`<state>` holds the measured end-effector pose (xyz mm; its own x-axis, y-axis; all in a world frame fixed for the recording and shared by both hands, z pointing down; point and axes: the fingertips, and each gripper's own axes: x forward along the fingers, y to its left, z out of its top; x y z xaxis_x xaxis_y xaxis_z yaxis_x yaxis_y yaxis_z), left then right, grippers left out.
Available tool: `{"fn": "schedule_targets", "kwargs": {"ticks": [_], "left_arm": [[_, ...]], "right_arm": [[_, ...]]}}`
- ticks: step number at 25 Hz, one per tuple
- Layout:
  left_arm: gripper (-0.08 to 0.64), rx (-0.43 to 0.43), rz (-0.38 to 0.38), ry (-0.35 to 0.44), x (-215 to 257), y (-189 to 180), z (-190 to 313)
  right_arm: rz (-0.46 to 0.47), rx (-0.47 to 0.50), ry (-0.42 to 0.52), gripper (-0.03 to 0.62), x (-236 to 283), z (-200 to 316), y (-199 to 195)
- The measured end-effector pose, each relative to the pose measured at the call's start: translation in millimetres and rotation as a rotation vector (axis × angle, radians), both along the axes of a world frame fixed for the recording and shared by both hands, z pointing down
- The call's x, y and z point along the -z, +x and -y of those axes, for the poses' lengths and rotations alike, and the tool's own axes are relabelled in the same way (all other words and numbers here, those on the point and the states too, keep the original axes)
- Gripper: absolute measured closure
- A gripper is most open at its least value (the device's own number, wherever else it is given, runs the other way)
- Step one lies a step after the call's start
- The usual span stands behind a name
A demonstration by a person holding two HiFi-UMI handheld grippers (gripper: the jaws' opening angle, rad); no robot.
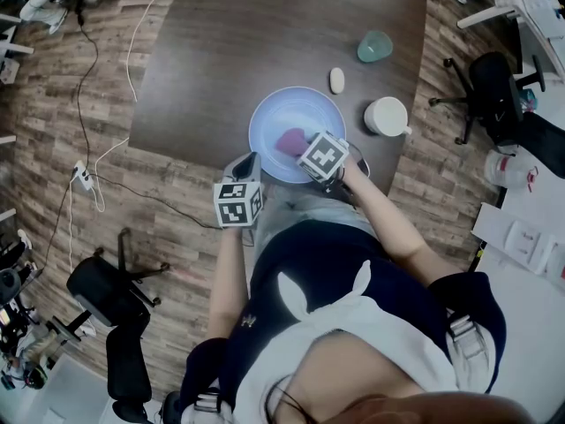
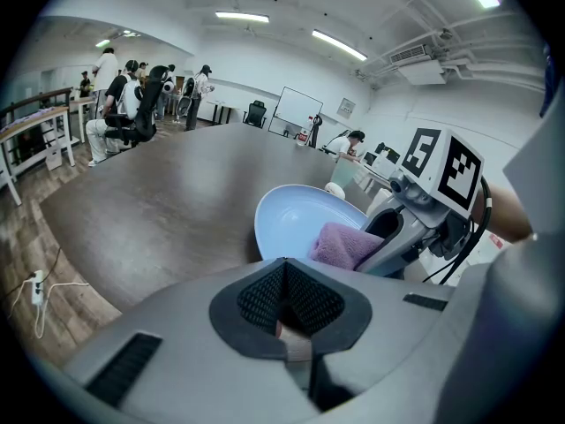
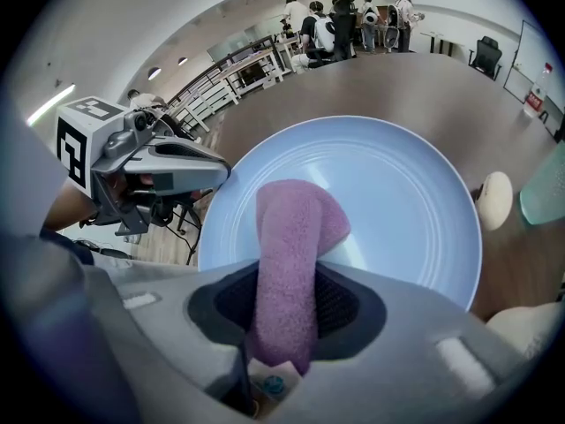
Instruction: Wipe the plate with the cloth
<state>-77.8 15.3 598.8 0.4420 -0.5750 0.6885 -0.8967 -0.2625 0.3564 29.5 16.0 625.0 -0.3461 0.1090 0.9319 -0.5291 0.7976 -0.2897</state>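
Presently: right gripper, pointing steeply down, jaws clamped on the cloth. The cloth is a purple folded strip that rises out of the jaws and bends over onto the plate, its free end lying near the plate's middle. Left gripper, jaws together, nothing between them; the tip sits just beside the plate's near-left rim, and contact cannot be confirmed. The plate is pale blue and shallow, and rests on the table close to its near edge. A white cup stands just right of the plate, and a small white oval lies just beyond its far rim. Wiping appears under way, with most of the surface yet to be covered. Hazards, as judged: the plate is not gripped, so a firm stroke could slide it into the cup or off the near edge; only a narrow band of cloth is pinched, so drag against the plate could pull it free; a jaw tip pressed too low could scrape the glaze instead of the cloth.
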Motion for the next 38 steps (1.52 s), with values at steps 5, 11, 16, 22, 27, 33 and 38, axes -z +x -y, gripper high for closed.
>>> {"fn": "schedule_targets", "kwargs": {"ticks": [5,11,16,22,27,33,38], "left_arm": [[0.555,0.000,-0.001,-0.003,-0.7,-0.8,0.9],[0.555,-0.001,-0.001,-0.003,-0.5,0.6,0.5],[0.555,-0.003,0.000,-0.004,0.3,-0.1,0.8],[0.555,-0.003,-0.002,-0.004,-0.2,-0.2,0.4],[0.555,-0.002,-0.002,-0.006,0.3,0.0,1.5],[0.555,0.000,-0.003,-0.006,-0.9,-1.7,0.5],[0.557,0.001,-0.004,-0.004,-0.5,-2.0,-1.4]], "right_arm": [[-0.005,-0.035,0.004,0.457,-1.1,10.1,7.5],[-0.022,-0.060,0.023,0.456,-1.2,19.2,18.0],[-0.035,-0.080,0.031,0.456,-0.9,26.3,24.1],[-0.042,-0.092,0.046,0.456,-3.6,33.5,29.3],[-0.054,-0.094,0.061,0.456,-2.4,42.5,34.3],[-0.104,-0.108,0.084,0.456,-3.8,51.8,45.6],[-0.130,-0.093,0.132,0.456,-1.4,59.9,47.9]]}}
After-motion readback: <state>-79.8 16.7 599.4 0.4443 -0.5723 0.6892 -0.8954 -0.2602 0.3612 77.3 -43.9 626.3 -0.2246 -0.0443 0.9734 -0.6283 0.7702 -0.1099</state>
